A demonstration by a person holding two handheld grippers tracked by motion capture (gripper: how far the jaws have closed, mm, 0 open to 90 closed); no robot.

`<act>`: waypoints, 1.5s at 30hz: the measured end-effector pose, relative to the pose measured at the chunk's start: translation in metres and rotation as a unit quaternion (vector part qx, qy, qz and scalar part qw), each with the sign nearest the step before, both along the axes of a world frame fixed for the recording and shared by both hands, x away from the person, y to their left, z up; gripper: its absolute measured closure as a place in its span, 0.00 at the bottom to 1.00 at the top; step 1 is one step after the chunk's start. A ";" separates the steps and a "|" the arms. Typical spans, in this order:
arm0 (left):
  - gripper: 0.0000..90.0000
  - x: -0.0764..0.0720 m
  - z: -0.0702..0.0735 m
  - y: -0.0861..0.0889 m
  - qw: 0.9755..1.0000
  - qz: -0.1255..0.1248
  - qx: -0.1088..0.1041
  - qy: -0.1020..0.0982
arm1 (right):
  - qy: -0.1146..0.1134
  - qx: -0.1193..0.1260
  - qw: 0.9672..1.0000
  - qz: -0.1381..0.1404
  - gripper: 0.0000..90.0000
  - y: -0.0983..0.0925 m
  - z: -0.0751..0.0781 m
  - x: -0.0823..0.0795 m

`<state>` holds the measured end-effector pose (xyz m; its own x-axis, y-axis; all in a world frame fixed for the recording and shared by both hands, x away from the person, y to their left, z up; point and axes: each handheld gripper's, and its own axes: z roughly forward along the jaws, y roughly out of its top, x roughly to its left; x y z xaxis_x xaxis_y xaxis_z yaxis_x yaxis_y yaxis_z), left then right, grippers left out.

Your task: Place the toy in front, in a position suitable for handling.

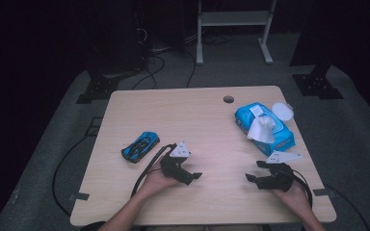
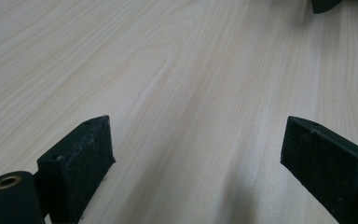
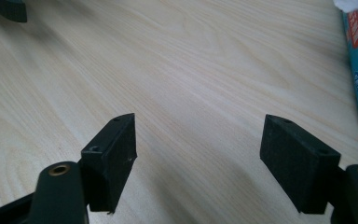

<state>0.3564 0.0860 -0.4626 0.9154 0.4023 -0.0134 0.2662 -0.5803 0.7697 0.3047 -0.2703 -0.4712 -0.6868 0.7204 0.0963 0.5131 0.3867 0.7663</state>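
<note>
My two grippers, left (image 1: 194,177) and right (image 1: 250,177), are black. The table (image 1: 207,120) is pale wood grain. Centre left, a blue-and-black toy car (image 1: 140,147); upper right, a blue wet-wipes pack (image 1: 265,126) showing a white wipe (image 1: 261,128).

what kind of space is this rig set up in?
Probably a lab or recording studio rather than a home: a light wooden table with a cable hole stands alone on grey carpet, black stand bases flank it, loose cables run across the floor, and the surroundings are dark.
</note>
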 end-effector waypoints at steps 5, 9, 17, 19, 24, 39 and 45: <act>0.10 0.003 0.003 -0.001 1.000 -0.003 0.009 -0.005 | 0.003 0.000 1.000 0.001 0.29 -0.001 -0.001 0.001; 0.10 0.006 0.007 0.000 1.000 -0.001 0.011 -0.017 | 0.004 0.001 1.000 0.001 0.29 -0.002 -0.002 0.000; 0.10 0.017 0.021 0.012 1.000 0.015 -0.004 -0.021 | 0.006 0.002 1.000 -0.006 0.29 -0.005 -0.003 -0.002; 0.10 0.018 0.026 0.018 0.999 0.028 -0.016 -0.027 | 0.007 0.002 1.000 -0.006 0.29 -0.004 -0.003 -0.002; 0.10 0.023 0.034 0.026 0.999 0.037 -0.008 -0.035 | 0.008 0.000 1.000 -0.006 0.29 -0.003 -0.003 -0.004; 0.10 0.043 0.049 0.077 0.993 0.109 -0.013 -0.045 | 0.010 -0.004 1.000 0.001 0.29 0.001 -0.004 -0.004; 0.10 0.049 0.053 0.110 0.986 0.156 -0.029 -0.048 | 0.009 -0.006 1.000 0.004 0.29 0.002 -0.003 -0.004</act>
